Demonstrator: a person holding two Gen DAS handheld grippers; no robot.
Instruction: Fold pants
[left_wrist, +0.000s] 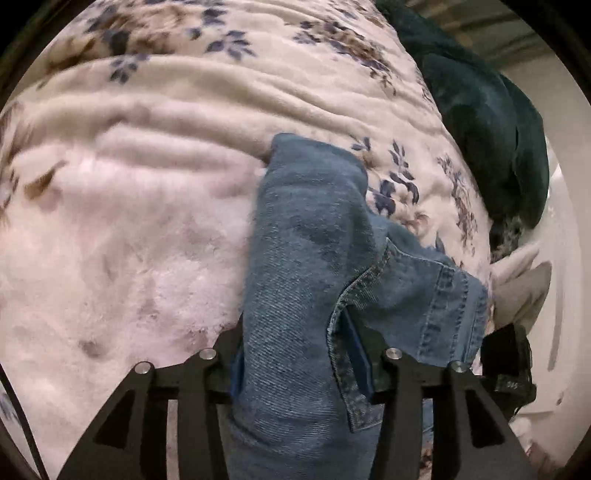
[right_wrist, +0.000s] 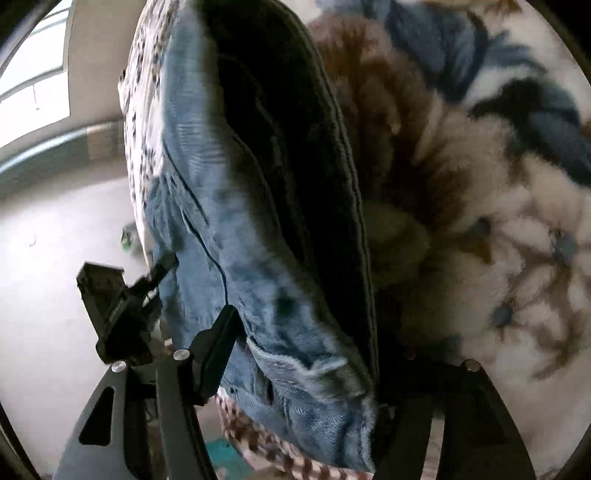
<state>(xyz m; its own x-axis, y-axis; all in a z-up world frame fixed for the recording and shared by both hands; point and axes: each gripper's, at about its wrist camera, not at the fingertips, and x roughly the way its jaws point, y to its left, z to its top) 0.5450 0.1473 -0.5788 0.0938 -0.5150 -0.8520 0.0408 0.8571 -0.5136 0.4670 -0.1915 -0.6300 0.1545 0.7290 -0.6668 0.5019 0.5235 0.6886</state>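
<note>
The pants are blue denim jeans (left_wrist: 306, 240). In the left wrist view they run from between my fingers up onto a pale floral blanket (left_wrist: 129, 203). My left gripper (left_wrist: 301, 369) is shut on a thick fold of the denim near a stitched seam. In the right wrist view the jeans (right_wrist: 229, 258) hang bunched in front of the camera, dark on the shaded side. My right gripper (right_wrist: 306, 373) is shut on the denim near a hem, its right finger mostly hidden behind the cloth.
The fluffy blanket (right_wrist: 498, 258) with blue and brown flowers covers the bed. A dark green cloth (left_wrist: 491, 122) lies at the bed's far right edge. A pale floor (right_wrist: 55, 258) and a window (right_wrist: 33, 81) show left. The other gripper (right_wrist: 114, 314) appears beside the jeans.
</note>
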